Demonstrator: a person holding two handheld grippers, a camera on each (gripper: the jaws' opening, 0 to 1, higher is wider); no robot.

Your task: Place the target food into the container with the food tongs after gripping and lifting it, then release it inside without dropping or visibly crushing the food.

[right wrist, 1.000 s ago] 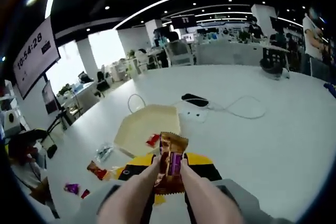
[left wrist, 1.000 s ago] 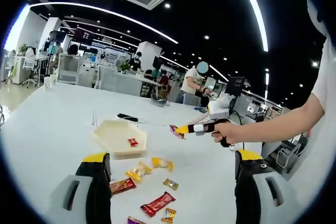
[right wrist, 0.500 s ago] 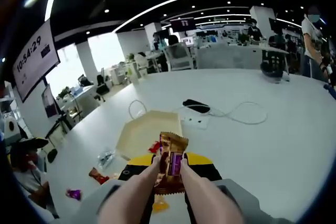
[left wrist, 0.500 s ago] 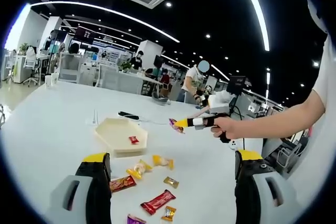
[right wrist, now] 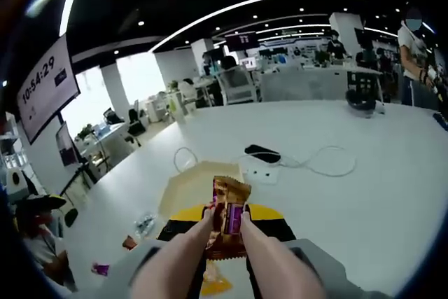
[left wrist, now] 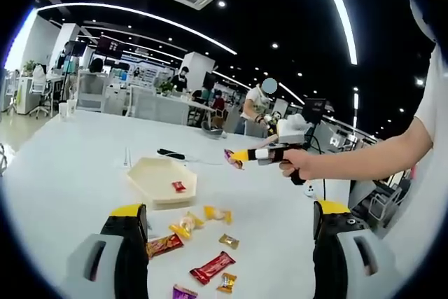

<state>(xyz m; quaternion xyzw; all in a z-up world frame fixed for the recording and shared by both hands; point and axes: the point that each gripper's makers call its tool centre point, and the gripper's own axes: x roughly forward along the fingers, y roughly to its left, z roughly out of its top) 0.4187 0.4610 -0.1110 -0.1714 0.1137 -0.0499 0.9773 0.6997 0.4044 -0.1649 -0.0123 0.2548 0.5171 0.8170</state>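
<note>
Left gripper view: left gripper (left wrist: 227, 257) jaws spread, empty, low over loose candies (left wrist: 210, 268) near the tray (left wrist: 150, 173). Right gripper (left wrist: 241, 155) hangs beside the tray.

Right gripper view: tongs (right wrist: 227, 218) pinch a wrapped candy (right wrist: 229, 208) just short of the tray (right wrist: 183, 188). Probably light, crinkly, slippery; hold mid-wrapper gently.

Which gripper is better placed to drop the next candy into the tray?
Right. The right gripper is shut on a wrapped candy, raised near the cream hexagonal tray. The left gripper is open and empty, back over loose candies.
</note>
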